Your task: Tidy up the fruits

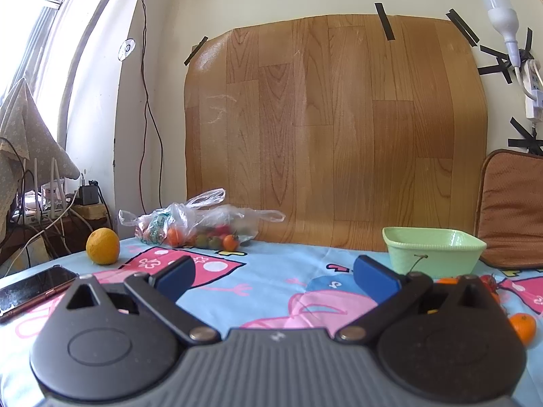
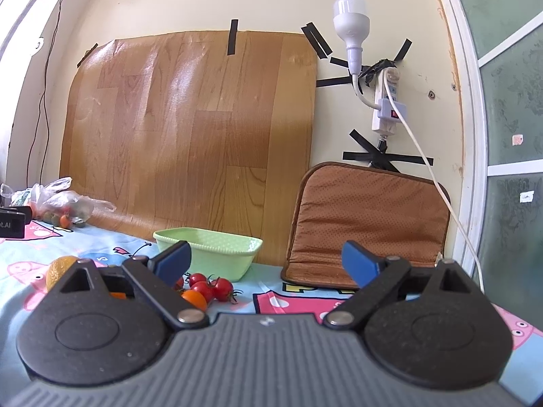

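Observation:
A light green bowl (image 1: 432, 249) stands on the cartoon tablecloth at the right, and shows in the right wrist view (image 2: 210, 251) just beyond my left finger. A yellow-orange citrus fruit (image 1: 103, 246) sits at the far left. A clear plastic bag (image 1: 200, 220) of cherry tomatoes lies by the wall. Red cherry tomatoes (image 2: 212, 286) and an orange one (image 2: 194, 299) lie in front of the bowl. A small orange (image 1: 524, 327) lies low right. My left gripper (image 1: 273, 276) is open and empty above the cloth. My right gripper (image 2: 266, 263) is open and empty.
A phone (image 1: 34, 288) lies at the table's left edge. A brown cushion (image 2: 370, 224) leans on the wall right of the bowl. A wood-pattern sheet (image 1: 332, 129) covers the wall behind. Another orange fruit (image 2: 59, 269) sits behind my right gripper's left finger.

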### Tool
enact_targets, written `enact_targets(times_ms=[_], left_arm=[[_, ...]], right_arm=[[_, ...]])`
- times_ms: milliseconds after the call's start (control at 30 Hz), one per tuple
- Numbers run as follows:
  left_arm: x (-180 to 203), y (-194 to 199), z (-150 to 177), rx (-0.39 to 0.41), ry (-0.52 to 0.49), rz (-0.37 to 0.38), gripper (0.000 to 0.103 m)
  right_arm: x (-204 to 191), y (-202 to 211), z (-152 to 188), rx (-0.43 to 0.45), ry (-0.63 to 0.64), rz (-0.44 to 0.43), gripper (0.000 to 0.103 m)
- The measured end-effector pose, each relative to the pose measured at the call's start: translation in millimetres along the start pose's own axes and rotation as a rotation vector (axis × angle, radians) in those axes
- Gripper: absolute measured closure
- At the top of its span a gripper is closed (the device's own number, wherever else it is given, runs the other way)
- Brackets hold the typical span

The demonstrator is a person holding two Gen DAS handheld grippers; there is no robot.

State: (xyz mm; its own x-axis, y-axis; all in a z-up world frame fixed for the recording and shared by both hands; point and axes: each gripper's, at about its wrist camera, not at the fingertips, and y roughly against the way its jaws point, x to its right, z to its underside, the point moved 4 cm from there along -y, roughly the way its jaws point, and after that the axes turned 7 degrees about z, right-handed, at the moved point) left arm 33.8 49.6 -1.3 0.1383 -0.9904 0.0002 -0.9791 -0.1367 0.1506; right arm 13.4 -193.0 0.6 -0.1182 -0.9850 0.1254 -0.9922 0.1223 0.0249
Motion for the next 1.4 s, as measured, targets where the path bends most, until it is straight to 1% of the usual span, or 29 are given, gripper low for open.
enact_targets(times_ms=[367,500,533,567,600,633,667,733,767,900,967,1067,1167,1400], left_arm=[[1,-3,0,-0.011,-0.002,0.002,0.000],[0,-3,1,-0.018,0.001,0.006,0.000],[-1,-3,1,-0.018,0.003,0.007,0.000],[-2,-3,1,-0.020,0.005,0.009,0.000],[-2,-4,1,-0.022,0.007,0.011,0.000],[-3,-4,1,-0.024,0.011,0.013,0.000],[-3,-4,1,-0.024,0.015,0.013,0.000],[-4,-4,1,-0.024,0.020,0.013,0.000],[-5,-4,1,-0.026,0.020,0.013,0.000],[-4,-4,1,-0.028,0.018,0.013,0.000],[-5,-4,1,-0.033,0.021,0.020,0.000],[-5,-5,1,-0.045,0.026,0.030,0.000],[-6,-6,2,-0.052,0.030,0.039,0.000],[-6,-8,3,-0.067,0.033,0.051,0.000]], right_arm=[[1,-1,0,0.003,-0.003,0.000,0.006],[0,-2,0,-0.009,0.000,-0.013,0.007],[0,-3,0,-0.017,0.004,-0.016,0.011],[-1,-5,1,-0.029,0.008,-0.022,0.018],[-2,-6,1,-0.049,0.010,-0.031,0.022],[-3,-7,2,-0.072,0.009,-0.047,0.029],[-4,-7,3,-0.092,0.004,-0.064,0.033],[-5,-6,4,-0.116,-0.005,-0.090,0.036],[-6,-5,5,-0.125,-0.006,-0.103,0.041],[-10,-1,6,-0.163,-0.008,-0.159,0.045],[-13,1,6,-0.185,-0.014,-0.192,0.051],[-17,5,7,-0.203,-0.011,-0.237,0.053],[-22,8,9,-0.217,-0.008,-0.262,0.053],[-21,5,10,-0.250,-0.012,-0.269,0.053]])
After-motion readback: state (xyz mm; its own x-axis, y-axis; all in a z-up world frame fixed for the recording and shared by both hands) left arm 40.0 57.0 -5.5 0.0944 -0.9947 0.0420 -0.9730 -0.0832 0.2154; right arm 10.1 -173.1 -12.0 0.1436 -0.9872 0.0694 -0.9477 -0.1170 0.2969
